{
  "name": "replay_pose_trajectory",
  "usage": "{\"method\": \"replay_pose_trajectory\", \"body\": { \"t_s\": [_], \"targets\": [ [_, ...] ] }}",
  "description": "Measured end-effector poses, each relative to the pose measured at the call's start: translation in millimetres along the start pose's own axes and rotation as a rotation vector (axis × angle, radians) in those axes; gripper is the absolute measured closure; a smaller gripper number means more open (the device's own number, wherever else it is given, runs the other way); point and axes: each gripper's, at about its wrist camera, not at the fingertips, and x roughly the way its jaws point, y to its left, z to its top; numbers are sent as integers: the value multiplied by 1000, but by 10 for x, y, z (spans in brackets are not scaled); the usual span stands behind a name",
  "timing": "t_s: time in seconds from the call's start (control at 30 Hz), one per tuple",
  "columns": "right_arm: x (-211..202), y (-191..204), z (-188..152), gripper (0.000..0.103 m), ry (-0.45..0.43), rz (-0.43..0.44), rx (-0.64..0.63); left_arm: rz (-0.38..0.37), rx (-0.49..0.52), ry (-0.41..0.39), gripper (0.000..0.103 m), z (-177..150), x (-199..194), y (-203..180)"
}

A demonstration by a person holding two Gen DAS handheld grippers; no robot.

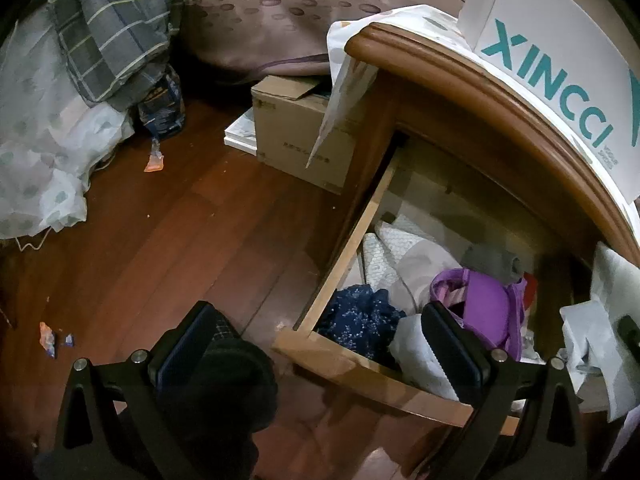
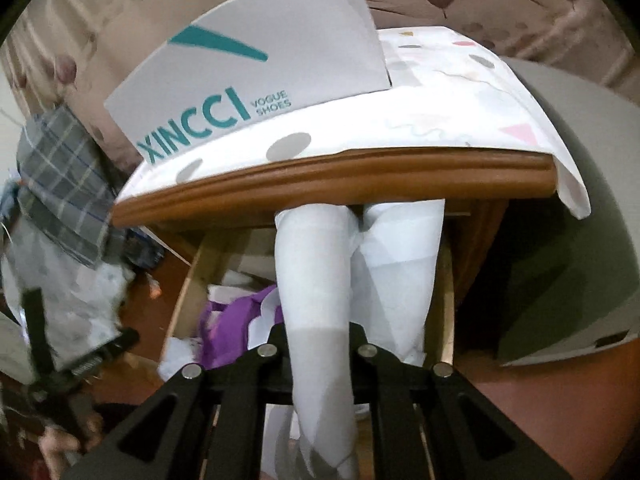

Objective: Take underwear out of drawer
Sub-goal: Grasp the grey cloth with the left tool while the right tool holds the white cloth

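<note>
The wooden drawer [image 1: 360, 364] stands pulled out of a brown nightstand [image 1: 500, 96]. Inside lie a purple garment [image 1: 488, 304], a navy floral garment [image 1: 360, 316], a grey piece [image 1: 492, 260] and pale patterned cloth. My left gripper [image 1: 320, 340] hangs open over the drawer's front left corner and holds nothing. My right gripper [image 2: 320, 344] is shut on a white garment [image 2: 316, 272], which is raised above the drawer [image 2: 196, 280] and hangs in long folds. The purple garment [image 2: 232, 320] lies below it. The same white garment [image 1: 584, 332] shows at the right edge of the left wrist view.
A white XINCCI shoe box [image 1: 560, 64] sits on a dotted cloth [image 2: 440, 100] over the nightstand top. A cardboard box [image 1: 296, 136] stands on the wood floor beside the nightstand. Plaid and pale bedding [image 1: 104, 32] piles up at the left. Small wrappers [image 1: 154, 160] litter the floor.
</note>
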Motion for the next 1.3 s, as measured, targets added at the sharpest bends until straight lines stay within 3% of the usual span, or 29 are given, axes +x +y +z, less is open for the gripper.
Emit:
{"method": "replay_pose_trajectory", "body": {
  "t_s": [0.33, 0.53, 0.8, 0.97, 1.2, 1.3],
  "targets": [
    [-250, 119, 25, 95, -72, 60, -11, -29, 18, -8, 1, -25, 9, -54],
    [-334, 107, 82, 95, -86, 119, 35, -120, 1, 44, 1, -46, 57, -70],
    [-447, 48, 174, 95, -143, 177, 72, -173, 43, 40, 1, -77, -7, -201],
    [-421, -85, 169, 95, -147, 198, 98, -178, 112, 167, 1, -96, 137, -403],
    [-371, -164, 153, 95, -133, 197, 113, -129, 191, 255, 2, 11, 240, -608],
    [-351, -150, 155, 95, -129, 200, 111, -109, 248, 309, 7, 2, 333, -714]
  ]
}}
